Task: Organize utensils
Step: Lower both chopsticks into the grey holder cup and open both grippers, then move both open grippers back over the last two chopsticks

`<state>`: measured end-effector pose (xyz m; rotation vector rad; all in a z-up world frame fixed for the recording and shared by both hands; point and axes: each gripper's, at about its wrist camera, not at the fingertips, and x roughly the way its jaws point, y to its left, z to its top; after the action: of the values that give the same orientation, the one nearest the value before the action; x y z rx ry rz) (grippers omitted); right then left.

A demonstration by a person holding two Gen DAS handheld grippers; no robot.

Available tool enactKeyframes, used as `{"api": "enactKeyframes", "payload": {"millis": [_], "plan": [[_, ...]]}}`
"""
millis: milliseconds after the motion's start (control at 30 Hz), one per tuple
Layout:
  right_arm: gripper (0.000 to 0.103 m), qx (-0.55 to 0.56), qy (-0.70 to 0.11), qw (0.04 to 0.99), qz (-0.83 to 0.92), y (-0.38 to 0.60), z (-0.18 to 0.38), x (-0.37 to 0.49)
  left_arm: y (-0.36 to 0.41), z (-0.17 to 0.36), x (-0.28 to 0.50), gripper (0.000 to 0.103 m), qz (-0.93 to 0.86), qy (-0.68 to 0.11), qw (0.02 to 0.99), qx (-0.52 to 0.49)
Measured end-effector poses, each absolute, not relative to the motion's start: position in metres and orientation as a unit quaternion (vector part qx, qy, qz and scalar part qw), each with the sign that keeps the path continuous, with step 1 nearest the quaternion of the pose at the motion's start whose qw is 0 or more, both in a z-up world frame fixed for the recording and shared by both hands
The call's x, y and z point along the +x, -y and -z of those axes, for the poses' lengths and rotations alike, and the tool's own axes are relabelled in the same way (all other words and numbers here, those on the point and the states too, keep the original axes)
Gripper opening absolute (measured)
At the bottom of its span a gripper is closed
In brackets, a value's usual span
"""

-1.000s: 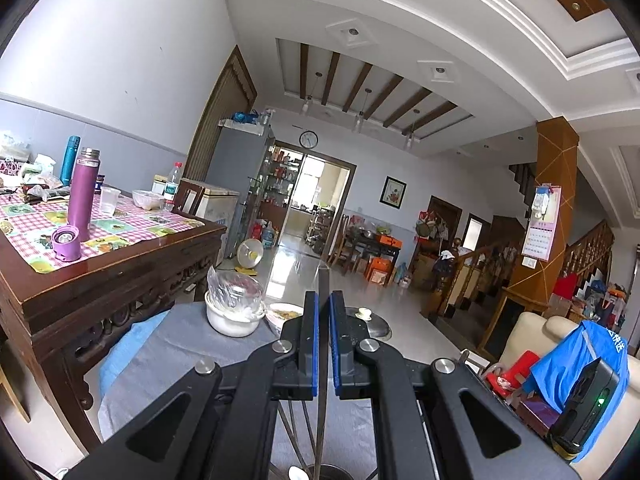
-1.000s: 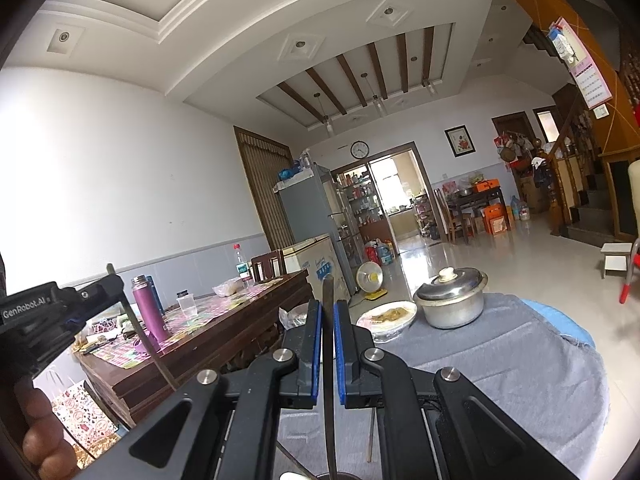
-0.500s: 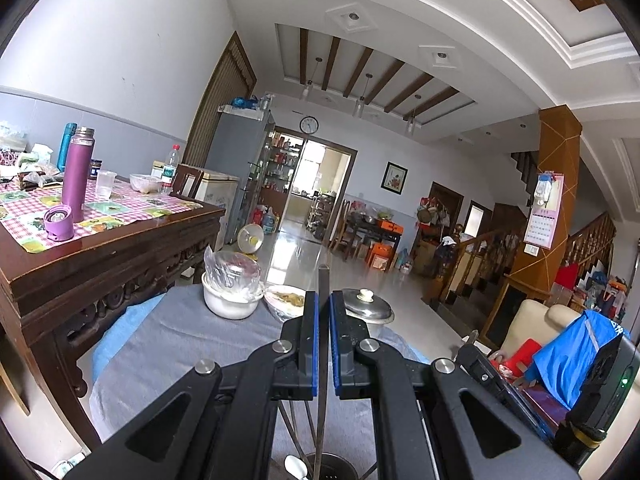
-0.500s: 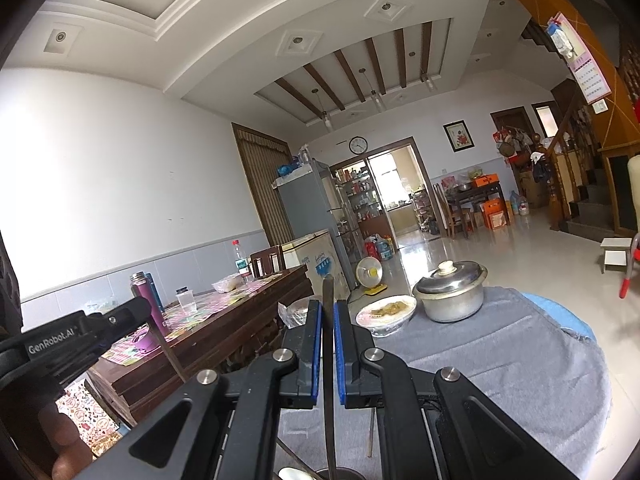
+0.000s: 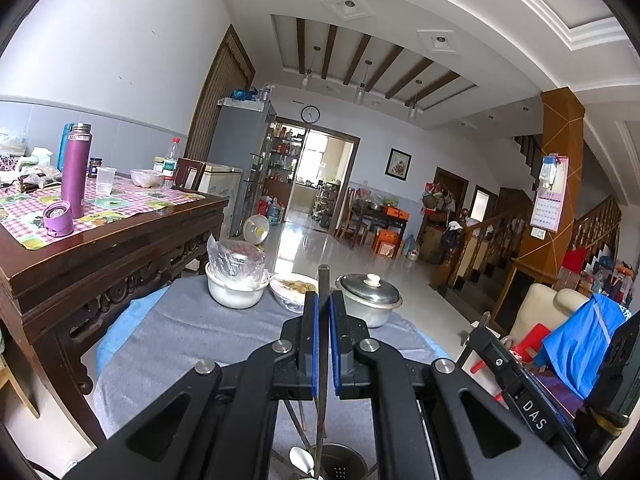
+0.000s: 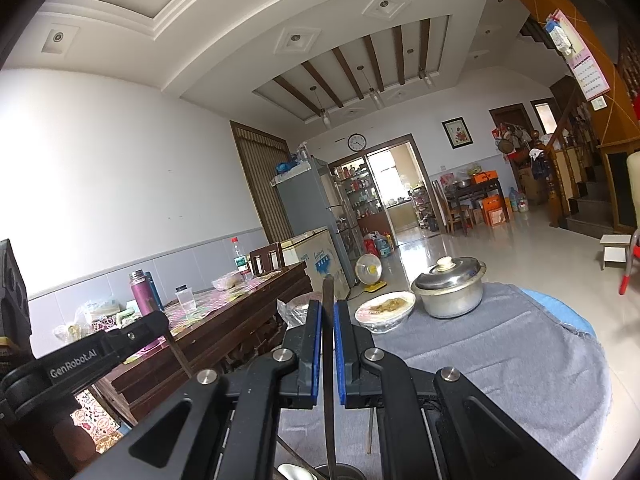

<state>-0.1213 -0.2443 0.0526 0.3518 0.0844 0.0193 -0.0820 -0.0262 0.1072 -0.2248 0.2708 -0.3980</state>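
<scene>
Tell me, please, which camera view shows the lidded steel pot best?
The right wrist view: the steel pot stands clear on the grey cloth, lid and knob in full sight. In the left wrist view the pot is partly hidden behind the left gripper.

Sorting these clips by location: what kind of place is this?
Probably a family home's open living and dining hall: a grey refrigerator, a carved dark wooden table and a wooden staircase.

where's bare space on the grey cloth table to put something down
The grey cloth is bare right of and in front of the metal pot. In the left view, cloth in front of the white bowl is also free. The far edge is crowded: bowl, food plate, pot.
</scene>
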Motion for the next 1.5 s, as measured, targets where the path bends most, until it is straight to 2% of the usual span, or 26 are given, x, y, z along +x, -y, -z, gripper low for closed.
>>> {"api": "enactKeyframes", "payload": {"millis": [1000, 1200, 1233, 1300, 1367, 1433, 1500], "plan": [[0.007, 0.158, -0.082, 0.984, -0.028, 0.228, -0.041, -0.113, 0.030, -0.094, -0.072, 0.006, 0.186, -0.175, 0.961, -0.102], [0.010, 0.162, -0.095, 0.981, -0.038, 0.227, -0.040, -0.108, 0.030, -0.092, -0.069, 0.005, 0.183, -0.187, 0.960, -0.103], [0.011, 0.163, -0.098, 0.981, -0.039, 0.227, -0.040, -0.107, 0.030, -0.092, -0.069, 0.007, 0.182, -0.188, 0.960, -0.103], [0.015, 0.169, -0.103, 0.979, -0.044, 0.228, -0.040, -0.106, 0.028, -0.092, -0.068, 0.017, 0.178, -0.191, 0.960, -0.104], [0.034, 0.178, -0.105, 0.977, -0.047, 0.229, -0.039, -0.107, 0.026, -0.091, -0.068, 0.037, 0.174, -0.191, 0.960, -0.107], [0.039, 0.183, -0.097, 0.977, -0.044, 0.231, -0.039, -0.109, 0.024, -0.091, -0.068, 0.039, 0.169, -0.189, 0.961, -0.108], [0.039, 0.183, -0.096, 0.978, -0.041, 0.232, -0.039, -0.109, 0.021, -0.091, -0.067, 0.039, 0.165, -0.190, 0.962, -0.110]]}}
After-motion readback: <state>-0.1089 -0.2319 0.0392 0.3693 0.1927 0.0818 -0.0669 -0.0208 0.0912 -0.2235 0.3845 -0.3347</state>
